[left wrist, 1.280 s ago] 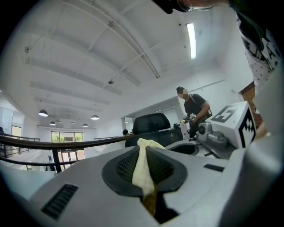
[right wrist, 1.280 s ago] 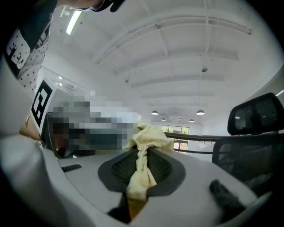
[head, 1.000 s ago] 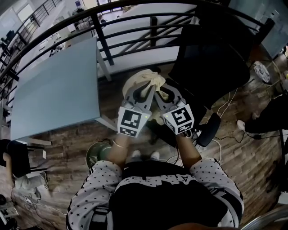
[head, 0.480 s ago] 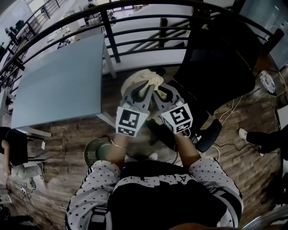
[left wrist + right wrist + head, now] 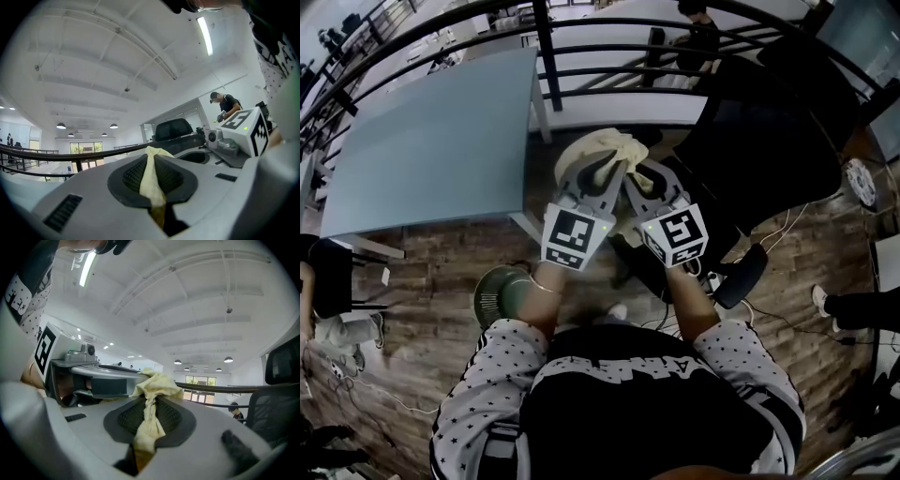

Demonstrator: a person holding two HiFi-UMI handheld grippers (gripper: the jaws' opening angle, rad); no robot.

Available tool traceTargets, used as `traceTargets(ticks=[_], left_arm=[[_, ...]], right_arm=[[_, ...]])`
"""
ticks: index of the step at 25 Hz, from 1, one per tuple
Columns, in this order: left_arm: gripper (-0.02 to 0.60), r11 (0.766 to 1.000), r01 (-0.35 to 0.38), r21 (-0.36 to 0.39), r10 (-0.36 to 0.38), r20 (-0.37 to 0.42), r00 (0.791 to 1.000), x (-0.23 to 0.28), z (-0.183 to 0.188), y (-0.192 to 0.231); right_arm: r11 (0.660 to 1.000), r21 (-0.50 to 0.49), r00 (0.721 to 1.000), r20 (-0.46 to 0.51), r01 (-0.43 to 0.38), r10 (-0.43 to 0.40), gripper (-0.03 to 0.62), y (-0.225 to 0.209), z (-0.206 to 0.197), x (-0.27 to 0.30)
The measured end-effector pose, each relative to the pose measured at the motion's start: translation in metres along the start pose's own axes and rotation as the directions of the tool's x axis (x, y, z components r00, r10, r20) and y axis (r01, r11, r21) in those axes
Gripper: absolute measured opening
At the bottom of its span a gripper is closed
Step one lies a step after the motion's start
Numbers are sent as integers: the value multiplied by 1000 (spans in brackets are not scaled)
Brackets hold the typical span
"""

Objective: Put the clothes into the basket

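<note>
Pale yellow cloth point(image 5: 602, 150), crumpled and bunched, held up between both grippers; left gripper point(image 5: 602, 178) and right gripper point(image 5: 636, 180) each clamped on a fold.

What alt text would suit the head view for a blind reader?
Seen from above, a person clamps left tongs and right tongs on one pale yellow cloth over a wood floor. A grey table lies left, a black chair right, a green basket by the feet.
</note>
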State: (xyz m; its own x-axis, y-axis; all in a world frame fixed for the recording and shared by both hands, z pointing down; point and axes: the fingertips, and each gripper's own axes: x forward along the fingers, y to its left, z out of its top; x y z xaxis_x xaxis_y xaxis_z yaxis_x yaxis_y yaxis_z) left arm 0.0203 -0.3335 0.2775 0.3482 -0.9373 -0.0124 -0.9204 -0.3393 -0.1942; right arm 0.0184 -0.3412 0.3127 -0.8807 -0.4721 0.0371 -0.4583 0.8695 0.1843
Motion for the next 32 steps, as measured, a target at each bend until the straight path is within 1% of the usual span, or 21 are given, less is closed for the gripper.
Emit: traceTargets(ticks=[4,9,13,17,25,32], left_arm=[[40,1000,-29,-8,28,-5,1000,-18,-6,14],[40,998,-65,-5,65,-11,998,-55,-3,48],[40,994,-110,12,110,-27,994,-79,-5,68],[40,988,-155,8,156,-31,987,-108,-7,84],[40,969,-245,2,245,-40,969,-159,-13,112],[40,949,-317,3,316,-54,947,-200,-16,139]], right_arm=[[1000,-2,1000,-1,-30,30,63,20,2,12],[997,-8,997,2,-74,74,63,60,18,40],[992,-5,992,14,-125,126,63,86,25,57],[985,-9,985,20,-170,170,63,116,33,69],[966,-22,965,28,-259,259,63,170,41,90],[942,-27,942,36,-334,335,63,213,52,112]])
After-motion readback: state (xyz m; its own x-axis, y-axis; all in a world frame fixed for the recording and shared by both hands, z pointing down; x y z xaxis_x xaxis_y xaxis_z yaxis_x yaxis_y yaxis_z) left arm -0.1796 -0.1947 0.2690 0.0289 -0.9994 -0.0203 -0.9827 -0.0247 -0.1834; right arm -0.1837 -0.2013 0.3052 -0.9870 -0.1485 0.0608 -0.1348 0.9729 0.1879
